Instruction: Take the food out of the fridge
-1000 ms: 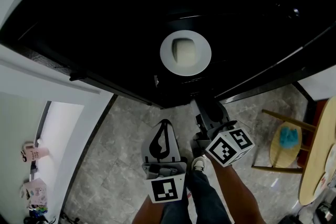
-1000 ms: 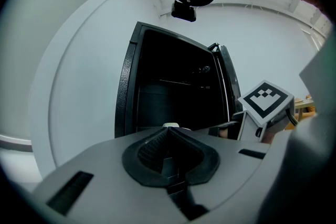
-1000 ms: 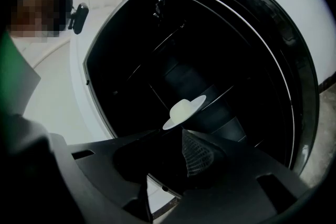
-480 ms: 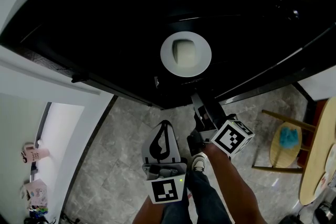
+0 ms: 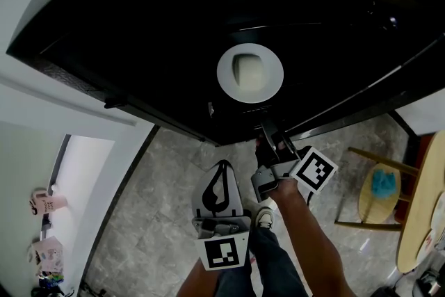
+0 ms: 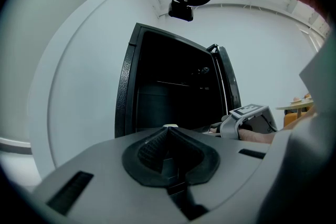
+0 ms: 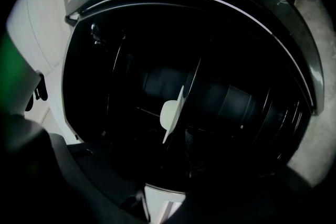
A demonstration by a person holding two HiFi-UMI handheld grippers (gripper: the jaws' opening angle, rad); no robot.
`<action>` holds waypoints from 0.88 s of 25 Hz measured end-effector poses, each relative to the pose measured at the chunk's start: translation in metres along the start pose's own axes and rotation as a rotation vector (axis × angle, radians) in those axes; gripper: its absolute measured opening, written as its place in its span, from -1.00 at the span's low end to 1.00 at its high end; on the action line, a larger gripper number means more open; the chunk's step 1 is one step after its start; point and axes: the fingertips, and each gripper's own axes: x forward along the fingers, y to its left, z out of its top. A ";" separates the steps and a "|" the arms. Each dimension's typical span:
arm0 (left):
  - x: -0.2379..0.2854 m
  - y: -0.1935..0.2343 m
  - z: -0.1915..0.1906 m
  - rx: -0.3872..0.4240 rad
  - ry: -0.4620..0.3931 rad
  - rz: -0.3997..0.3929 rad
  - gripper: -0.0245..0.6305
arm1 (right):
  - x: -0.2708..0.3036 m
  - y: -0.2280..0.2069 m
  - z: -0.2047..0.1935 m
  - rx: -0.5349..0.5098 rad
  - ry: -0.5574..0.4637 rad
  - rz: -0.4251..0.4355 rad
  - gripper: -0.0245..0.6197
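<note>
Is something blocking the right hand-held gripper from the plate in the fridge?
Nothing visible does. The plate sits alone in the open fridge, ahead of the right hand-held gripper, whose empty jaws are opening.

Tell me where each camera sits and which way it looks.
Head view: on the person's head, looking down at the fridge, left gripper, right gripper, legs.
Left gripper view: on that gripper, facing the fridge past its shut jaws.
Right gripper view: tilted, facing the plate inside; its empty jaws are opening.
Shared: head and right gripper views both show the plate.
</note>
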 end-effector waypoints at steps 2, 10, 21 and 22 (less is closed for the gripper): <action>0.000 0.001 0.000 0.003 0.004 0.000 -0.88 | 0.004 0.003 0.000 0.020 0.004 0.021 -0.43; -0.001 0.002 0.002 0.012 -0.002 0.002 -0.88 | 0.017 0.002 0.007 0.093 -0.012 0.033 -0.42; -0.002 0.002 0.000 0.013 0.005 0.000 -0.88 | 0.031 -0.002 0.012 0.149 -0.024 0.030 -0.42; -0.002 0.002 0.000 0.012 0.005 0.001 -0.89 | 0.032 -0.002 0.013 0.156 -0.024 0.031 -0.42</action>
